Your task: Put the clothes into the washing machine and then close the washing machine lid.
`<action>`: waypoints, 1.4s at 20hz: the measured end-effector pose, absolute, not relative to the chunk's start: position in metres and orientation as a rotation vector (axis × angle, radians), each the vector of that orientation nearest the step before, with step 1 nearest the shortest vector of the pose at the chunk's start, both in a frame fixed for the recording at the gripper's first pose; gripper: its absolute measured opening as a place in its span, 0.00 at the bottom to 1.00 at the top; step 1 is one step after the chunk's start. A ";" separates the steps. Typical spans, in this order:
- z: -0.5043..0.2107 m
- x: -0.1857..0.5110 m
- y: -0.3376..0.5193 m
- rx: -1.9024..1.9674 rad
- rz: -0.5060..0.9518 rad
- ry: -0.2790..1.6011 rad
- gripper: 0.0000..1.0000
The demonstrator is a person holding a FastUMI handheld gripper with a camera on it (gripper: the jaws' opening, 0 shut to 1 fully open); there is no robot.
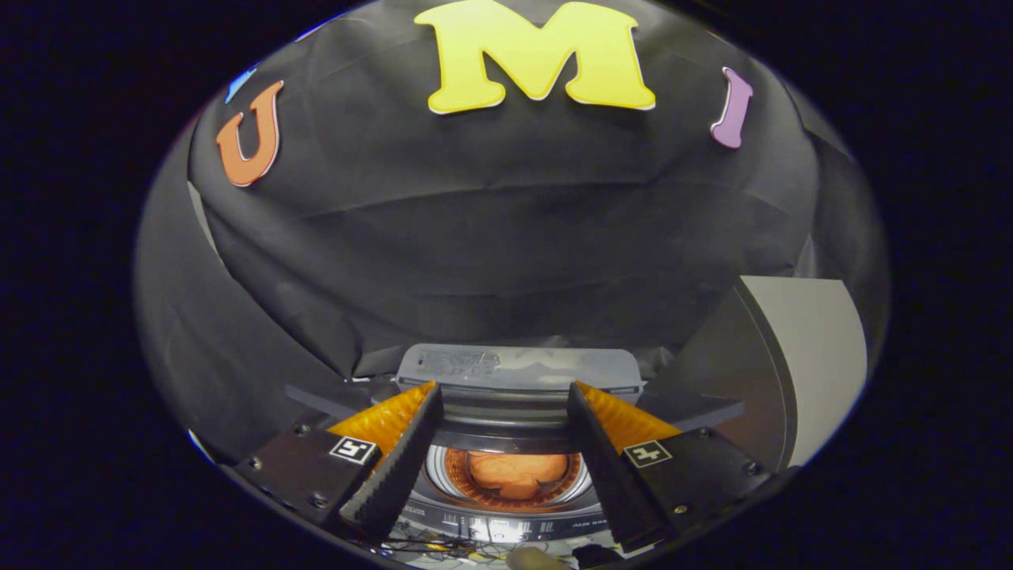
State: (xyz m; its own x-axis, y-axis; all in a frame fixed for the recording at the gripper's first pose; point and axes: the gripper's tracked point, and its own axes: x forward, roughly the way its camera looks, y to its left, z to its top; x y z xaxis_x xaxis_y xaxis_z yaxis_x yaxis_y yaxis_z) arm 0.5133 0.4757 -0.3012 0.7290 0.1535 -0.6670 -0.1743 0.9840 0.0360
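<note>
Hand-held gripper (pixel 502 427) spread wide, nothing between its fingers. Washing machine (pixel 506 507) sits below and just ahead, seen between the fingers. Lid (pixel 518 368) stands raised at the machine's back edge, grey, beyond the fingertips. Round drum opening with orange-lit rim; orange clothes (pixel 514 473) bunched inside the drum. Control panel strip along the machine's front edge. Grey panel (pixel 799 364) stands right of the machine.

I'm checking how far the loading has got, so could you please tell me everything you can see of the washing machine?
The washing machine is a top-loader in grey, seen from above between the open fingers of the hand-held gripper, which touch nothing. Its lid stands raised at the back, against the black cloth. The round drum lies open, with orange clothes bunched inside. A dark control strip with pale markings runs along its near edge.
</note>
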 end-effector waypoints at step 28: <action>-0.256 0.349 0.408 -0.086 0.192 0.646 0.97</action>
State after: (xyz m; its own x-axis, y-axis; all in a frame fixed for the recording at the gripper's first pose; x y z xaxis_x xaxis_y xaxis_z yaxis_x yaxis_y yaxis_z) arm 0.3492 0.4085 -0.2557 0.7812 0.1513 -0.6057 -0.2045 0.9787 -0.0193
